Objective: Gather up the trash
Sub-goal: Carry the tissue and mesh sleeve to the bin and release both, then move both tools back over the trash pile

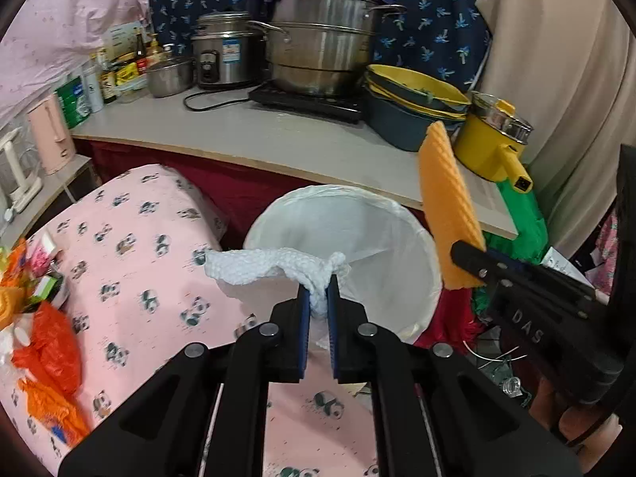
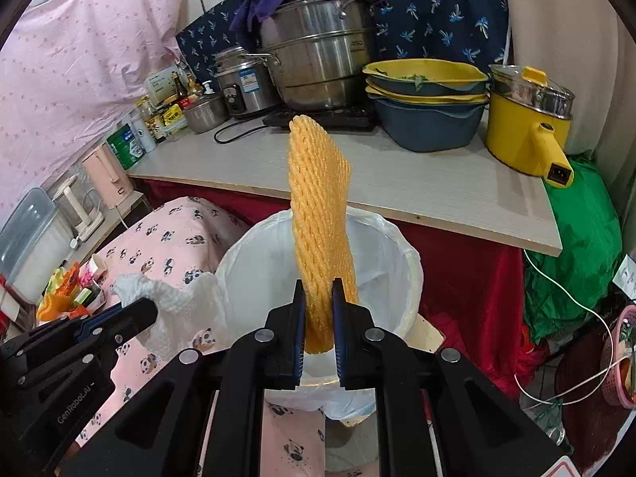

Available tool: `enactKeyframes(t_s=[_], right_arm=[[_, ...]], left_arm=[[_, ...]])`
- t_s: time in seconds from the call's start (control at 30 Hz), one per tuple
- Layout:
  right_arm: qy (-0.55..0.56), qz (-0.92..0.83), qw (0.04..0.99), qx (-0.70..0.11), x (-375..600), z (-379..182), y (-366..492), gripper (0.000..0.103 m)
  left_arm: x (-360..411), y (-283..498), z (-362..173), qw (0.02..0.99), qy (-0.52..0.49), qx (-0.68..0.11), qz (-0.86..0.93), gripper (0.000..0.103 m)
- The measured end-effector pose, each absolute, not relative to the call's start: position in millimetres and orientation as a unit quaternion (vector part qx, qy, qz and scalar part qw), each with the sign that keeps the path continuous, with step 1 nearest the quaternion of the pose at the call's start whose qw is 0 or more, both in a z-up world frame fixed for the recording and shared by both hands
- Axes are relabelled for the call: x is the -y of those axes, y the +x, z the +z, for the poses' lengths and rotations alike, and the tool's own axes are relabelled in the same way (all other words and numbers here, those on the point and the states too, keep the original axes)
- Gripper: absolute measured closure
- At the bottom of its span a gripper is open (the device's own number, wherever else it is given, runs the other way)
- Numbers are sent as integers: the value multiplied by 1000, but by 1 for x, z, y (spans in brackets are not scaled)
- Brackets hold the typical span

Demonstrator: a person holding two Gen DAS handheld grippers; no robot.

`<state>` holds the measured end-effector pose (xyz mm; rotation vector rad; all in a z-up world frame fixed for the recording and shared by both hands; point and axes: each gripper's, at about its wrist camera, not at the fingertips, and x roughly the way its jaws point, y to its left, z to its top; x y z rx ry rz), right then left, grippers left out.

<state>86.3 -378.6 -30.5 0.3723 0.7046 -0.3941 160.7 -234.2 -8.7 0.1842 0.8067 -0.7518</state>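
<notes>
Foam net: orange fruit sleeve (image 2: 320, 214), light and springy, pinched low by the right gripper (image 2: 319, 320), standing up over the bin.
Paper: white crumpled towel (image 1: 274, 268), soft and weightless, pinched at its bunched end by the left gripper (image 1: 318, 308).
Bin: white-lined (image 1: 397, 238), below the surface's front edge (image 1: 254, 159).

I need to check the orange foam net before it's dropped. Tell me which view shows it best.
The right wrist view: the orange foam net stands upright mid-frame, its whole length clear above the right tongs that pinch its lower end. The left wrist view shows it only at the right edge, side-on and distorted.
</notes>
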Motion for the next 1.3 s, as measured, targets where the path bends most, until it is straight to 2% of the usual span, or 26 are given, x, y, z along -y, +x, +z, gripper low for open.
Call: enactKeyframes(t_s=[0.3,0.33,0.37,0.4,0.47,0.57,0.73,1.03,1.3], right_arm=[[203,-194,889,-363,403,-60,101,91],[204,-193,888,-364,404,-62,104,91],[205,-194,887,-365,405,-65,107,91],[206,-194,886,-366,405,-66,110,91],[208,-193,885,-369,405,-70,115,87],[207,-195,885,-369,405,-72,122,84],[205,-196,889,-359,403,-66,127,64],[182,-193,911,-317,371,-23,108,45],[169,-137,929,-300,305,11,111,37]], left_arm=[[283,198,-32,798,54,-427,-422,94],[285,202,-34,796,52,-431,-421,90],[285,204,-36,795,50,-434,-420,81],[286,207,-37,795,48,-435,-419,76],[286,211,-39,797,45,-437,-415,43],[282,211,-36,809,44,-421,-407,33],[271,215,-31,824,49,-410,-387,32],[212,208,-5,879,56,-376,-288,21],[123,205,8,909,55,-371,-184,21]])
